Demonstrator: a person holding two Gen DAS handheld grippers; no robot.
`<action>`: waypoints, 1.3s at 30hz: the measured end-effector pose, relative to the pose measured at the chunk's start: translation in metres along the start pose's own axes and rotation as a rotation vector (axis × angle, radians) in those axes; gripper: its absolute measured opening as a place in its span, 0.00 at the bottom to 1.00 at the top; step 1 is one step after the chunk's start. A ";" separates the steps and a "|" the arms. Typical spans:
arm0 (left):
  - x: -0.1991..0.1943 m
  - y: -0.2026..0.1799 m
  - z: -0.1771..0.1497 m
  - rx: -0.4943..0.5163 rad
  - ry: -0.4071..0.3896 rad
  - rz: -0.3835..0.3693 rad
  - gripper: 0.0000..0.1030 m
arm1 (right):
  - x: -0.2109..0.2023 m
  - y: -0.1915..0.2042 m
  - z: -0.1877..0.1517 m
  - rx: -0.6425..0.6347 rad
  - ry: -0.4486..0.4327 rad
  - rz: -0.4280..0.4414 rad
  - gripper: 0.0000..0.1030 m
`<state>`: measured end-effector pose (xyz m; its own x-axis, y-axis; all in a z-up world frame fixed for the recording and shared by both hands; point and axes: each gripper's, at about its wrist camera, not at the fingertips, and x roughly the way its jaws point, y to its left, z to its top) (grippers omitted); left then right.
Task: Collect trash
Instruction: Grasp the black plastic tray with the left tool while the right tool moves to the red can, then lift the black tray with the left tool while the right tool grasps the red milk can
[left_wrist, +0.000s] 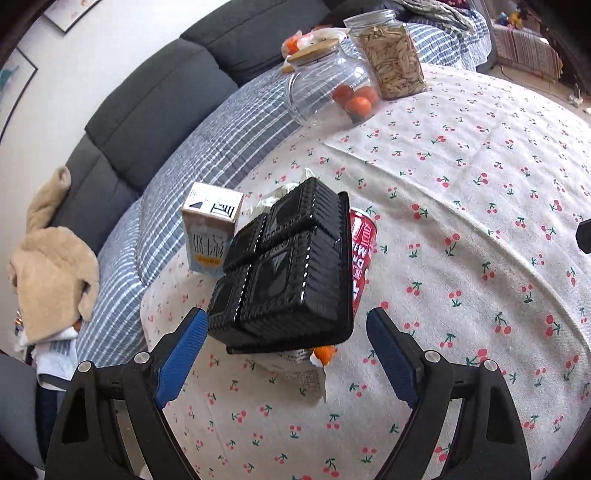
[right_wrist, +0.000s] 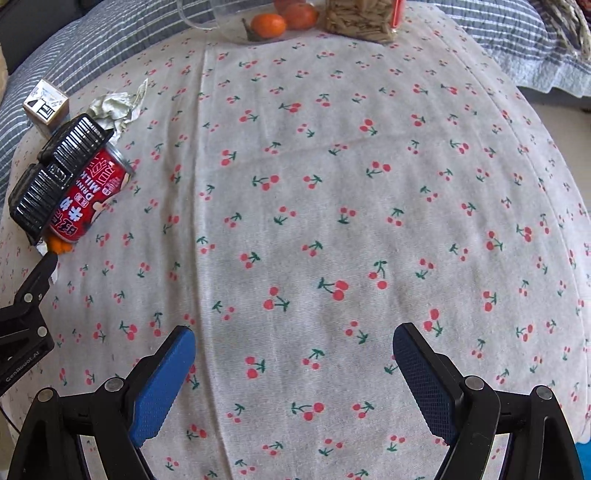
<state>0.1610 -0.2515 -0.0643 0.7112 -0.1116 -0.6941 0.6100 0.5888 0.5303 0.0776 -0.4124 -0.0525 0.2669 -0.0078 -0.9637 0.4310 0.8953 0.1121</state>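
A heap of trash lies at the left end of the cherry-print tablecloth (left_wrist: 461, 221). On top is an upturned black plastic tray (left_wrist: 288, 266), resting on a red drink can (left_wrist: 364, 254) that lies on its side. A small milk carton (left_wrist: 210, 229) stands beside it, with crumpled wrapper (left_wrist: 273, 195) behind and orange peel (left_wrist: 325, 354) under the near edge. My left gripper (left_wrist: 285, 315) is open, its blue pads flanking the tray's near end with a gap on the right side. My right gripper (right_wrist: 293, 339) hangs open over bare cloth, far right of the tray (right_wrist: 55, 173) and can (right_wrist: 92, 188).
At the far end stand a glass jar of tangerines (left_wrist: 332, 92) and a jar of seeds (left_wrist: 391, 62). A striped blanket (left_wrist: 221, 129) covers the grey sofa (left_wrist: 147, 103) behind the table. A beige garment (left_wrist: 51, 269) lies at the left.
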 end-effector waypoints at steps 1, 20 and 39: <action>-0.001 -0.002 0.002 0.012 -0.013 0.002 0.80 | 0.001 -0.001 0.000 -0.001 0.003 -0.001 0.88; -0.024 0.059 0.003 -0.371 -0.061 -0.196 0.40 | 0.001 -0.011 -0.005 -0.016 0.012 -0.021 0.88; -0.061 0.171 -0.095 -0.876 -0.037 -0.409 0.39 | 0.006 0.030 0.009 -0.024 0.009 0.004 0.88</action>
<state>0.1889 -0.0681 0.0227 0.5216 -0.4570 -0.7204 0.3467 0.8851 -0.3105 0.0992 -0.3896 -0.0525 0.2606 -0.0005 -0.9655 0.4090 0.9059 0.1099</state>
